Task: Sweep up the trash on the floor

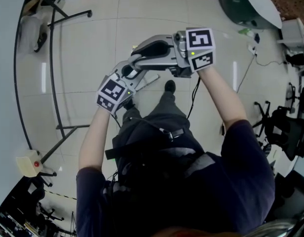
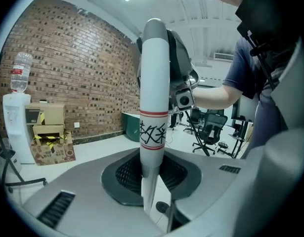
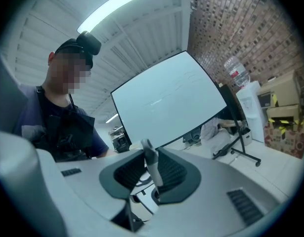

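Observation:
A white broom handle (image 2: pixel 154 93) with red bands and black scribbles stands upright between the jaws of my left gripper (image 2: pixel 152 181), which is shut on it. In the left gripper view the right gripper (image 2: pixel 179 68) sits higher up the same handle, near its grey cap. In the right gripper view the rounded handle top (image 3: pixel 151 162) pokes up between the pads of the right gripper (image 3: pixel 152 179), which is shut on it. From the head view, the left gripper (image 1: pixel 134 65) and right gripper (image 1: pixel 142 51) meet over the floor, with a stretch of the handle (image 1: pixel 148 81) below them. I see no trash and no broom head.
A black stand's legs (image 1: pixel 58 58) run along the left, with a red-button box (image 1: pixel 29 163) near it. A cable (image 1: pixel 245 73) and office chairs (image 1: pixel 280 127) lie right. Cardboard boxes (image 2: pixel 50 137) and a water dispenser (image 2: pixel 13 122) stand by the brick wall. A large white board (image 3: pixel 166 98) stands on a stand.

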The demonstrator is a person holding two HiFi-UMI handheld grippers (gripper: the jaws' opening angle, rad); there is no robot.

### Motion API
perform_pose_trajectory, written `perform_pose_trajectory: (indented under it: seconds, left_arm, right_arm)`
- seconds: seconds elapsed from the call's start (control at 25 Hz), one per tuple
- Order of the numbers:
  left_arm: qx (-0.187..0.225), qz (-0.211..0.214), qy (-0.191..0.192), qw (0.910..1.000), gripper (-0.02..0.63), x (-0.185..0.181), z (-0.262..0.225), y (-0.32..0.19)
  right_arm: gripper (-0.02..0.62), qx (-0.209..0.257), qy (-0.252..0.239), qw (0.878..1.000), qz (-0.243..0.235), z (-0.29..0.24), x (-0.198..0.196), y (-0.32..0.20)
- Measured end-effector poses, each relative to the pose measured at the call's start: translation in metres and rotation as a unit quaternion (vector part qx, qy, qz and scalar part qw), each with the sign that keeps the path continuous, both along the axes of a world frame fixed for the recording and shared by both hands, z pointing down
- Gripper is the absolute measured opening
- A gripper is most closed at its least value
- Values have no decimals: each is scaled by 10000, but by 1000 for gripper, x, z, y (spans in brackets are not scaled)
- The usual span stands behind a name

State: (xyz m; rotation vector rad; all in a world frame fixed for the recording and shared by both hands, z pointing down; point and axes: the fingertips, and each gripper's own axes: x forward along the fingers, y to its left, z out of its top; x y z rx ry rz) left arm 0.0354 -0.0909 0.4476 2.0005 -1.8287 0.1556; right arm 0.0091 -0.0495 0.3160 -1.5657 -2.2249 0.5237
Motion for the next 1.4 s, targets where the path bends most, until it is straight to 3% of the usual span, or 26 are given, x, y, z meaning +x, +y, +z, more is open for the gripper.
perform_pose_trajectory:
  seconds: [0.36, 0.52, 0.68, 0.88, 1.2, 1.4]
  left_arm:
    - [-543, -1103, 12, 9924, 63, -12, 55, -93]
    - [-759, -1562, -22, 9848, 63, -14, 78, -120]
    - [-957, -1878, 26, 9775, 63, 5, 92, -141]
    - [-1007, -2174, 212, 9706, 64, -8, 109, -142]
    - [-1075, -2284, 453, 9665, 64, -15, 151, -152]
    - [-1498, -2284, -434, 9610, 63, -48, 163, -145]
  right_arm:
    - [98, -686, 522, 9945, -599, 52, -4, -102]
    - [97, -605, 578, 9911, -1039, 72, -2, -131]
    - [97, -501, 672, 9869, -1375, 83, 23, -151]
    - [97, -517, 804, 9889, -1133, 102, 8, -152]
    - [97, -226, 983, 9903, -952, 145, -2, -157]
    - [97, -142, 912, 9940, -592, 155, -34, -148]
